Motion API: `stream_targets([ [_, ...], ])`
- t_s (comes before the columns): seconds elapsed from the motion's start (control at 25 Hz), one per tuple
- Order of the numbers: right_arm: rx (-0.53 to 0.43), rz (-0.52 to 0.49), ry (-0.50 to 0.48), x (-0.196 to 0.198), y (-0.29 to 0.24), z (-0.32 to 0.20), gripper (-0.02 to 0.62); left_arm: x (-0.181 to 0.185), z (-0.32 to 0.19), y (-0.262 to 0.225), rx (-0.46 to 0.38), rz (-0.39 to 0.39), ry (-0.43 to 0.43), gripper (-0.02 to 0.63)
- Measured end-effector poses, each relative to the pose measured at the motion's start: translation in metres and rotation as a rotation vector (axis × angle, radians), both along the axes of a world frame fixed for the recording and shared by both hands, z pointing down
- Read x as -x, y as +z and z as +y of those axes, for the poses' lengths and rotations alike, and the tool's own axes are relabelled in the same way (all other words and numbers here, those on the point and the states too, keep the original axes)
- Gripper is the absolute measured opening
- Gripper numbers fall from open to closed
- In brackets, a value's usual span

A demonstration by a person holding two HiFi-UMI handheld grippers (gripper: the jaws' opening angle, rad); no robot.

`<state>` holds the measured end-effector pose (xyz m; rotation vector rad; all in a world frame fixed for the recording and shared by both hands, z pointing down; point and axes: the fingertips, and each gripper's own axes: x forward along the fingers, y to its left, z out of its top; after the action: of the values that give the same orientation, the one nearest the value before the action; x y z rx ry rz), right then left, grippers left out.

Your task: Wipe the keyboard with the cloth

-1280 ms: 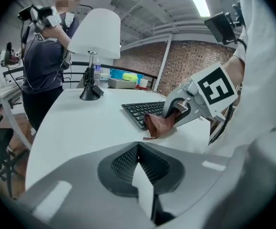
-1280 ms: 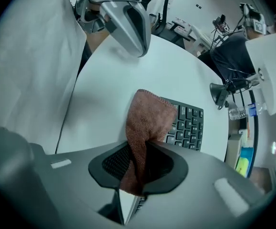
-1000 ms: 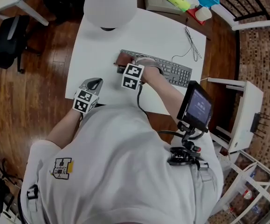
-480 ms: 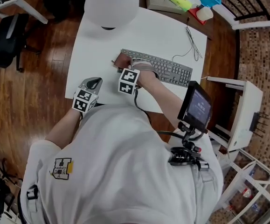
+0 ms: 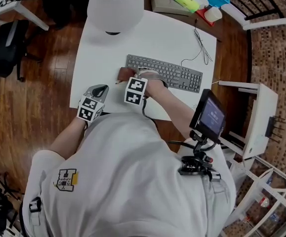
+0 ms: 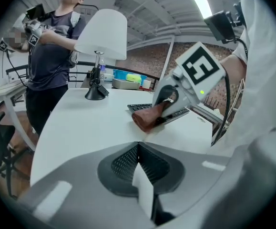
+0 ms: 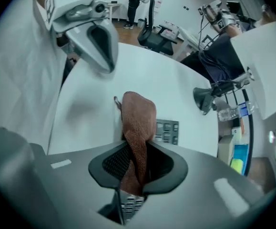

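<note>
Looking down from my head, the keyboard [image 5: 177,74] lies across the white counter [image 5: 147,38]. My right gripper [image 5: 126,78] holds the brown cloth [image 5: 124,73] at the keyboard's nine o'clock end. My left gripper [image 5: 99,90] hangs near, at seven o'clock from the cloth, touching nothing.

In the left gripper view, my left jaws are pressed together with nothing in them.

In the right gripper view, my right jaws pinch the cloth, and its loose end hangs right by the end keys. To wipe well, I think I should press softly and slide along the rows toward three o'clock.
</note>
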<state>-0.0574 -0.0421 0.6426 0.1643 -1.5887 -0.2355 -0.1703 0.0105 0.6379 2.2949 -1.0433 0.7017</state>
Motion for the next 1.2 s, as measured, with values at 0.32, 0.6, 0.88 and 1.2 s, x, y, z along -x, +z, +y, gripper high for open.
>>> stream_targets([
  [0.32, -0.121, 0.074, 0.047, -0.005, 0.004, -0.087, 0.087, 0.018, 0.000, -0.003, 0.004, -0.004, -0.051, 0.000],
  [0.6, -0.078, 0.067, -0.004, 0.004, 0.006, -0.025, 0.087, 0.018, 0.000, -0.001, 0.000, 0.006, -0.028, 0.000],
  [0.88, -0.025, 0.038, 0.001, 0.009, 0.011, 0.060, 0.087, 0.010, 0.016, -0.004, -0.022, 0.008, 0.043, 0.000],
  [1.2, 0.008, 0.043, 0.030, 0.006, 0.028, 0.099, 0.089, 0.007, 0.021, -0.003, -0.023, 0.003, 0.097, 0.000],
])
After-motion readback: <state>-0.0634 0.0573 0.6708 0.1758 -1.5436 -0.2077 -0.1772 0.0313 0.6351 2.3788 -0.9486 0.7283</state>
